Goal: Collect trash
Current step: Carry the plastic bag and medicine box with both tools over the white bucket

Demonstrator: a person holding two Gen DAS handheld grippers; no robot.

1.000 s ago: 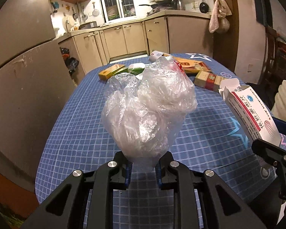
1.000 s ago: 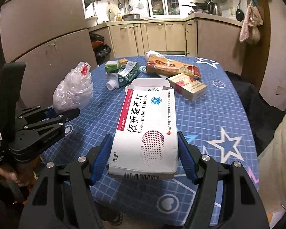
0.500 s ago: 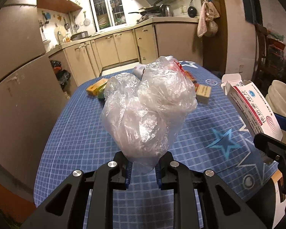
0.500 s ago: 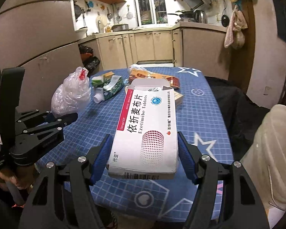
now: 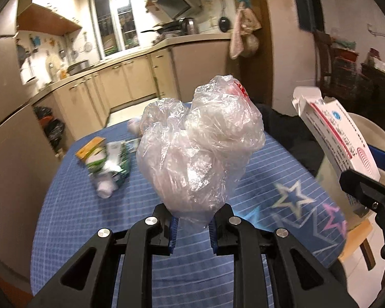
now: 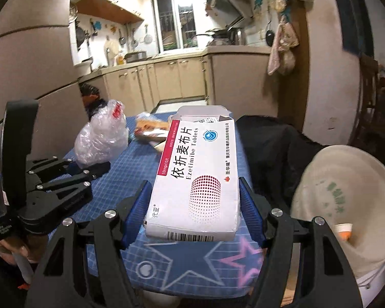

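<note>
Plastic bag clamped in left hand-held gripper

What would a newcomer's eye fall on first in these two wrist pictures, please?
Probably the crumpled clear plastic bag, pinched at its base in the left tool above the blue checked tablecloth with stars. Next comes the white tablet box with red stripe, clamped flat in the right tool, beside a lined white bin at the table's right edge.

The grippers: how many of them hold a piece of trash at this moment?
2. The left gripper pinches the crumpled plastic bag above the blue table; the right gripper clamps the white tablet box near the white bin.
</note>
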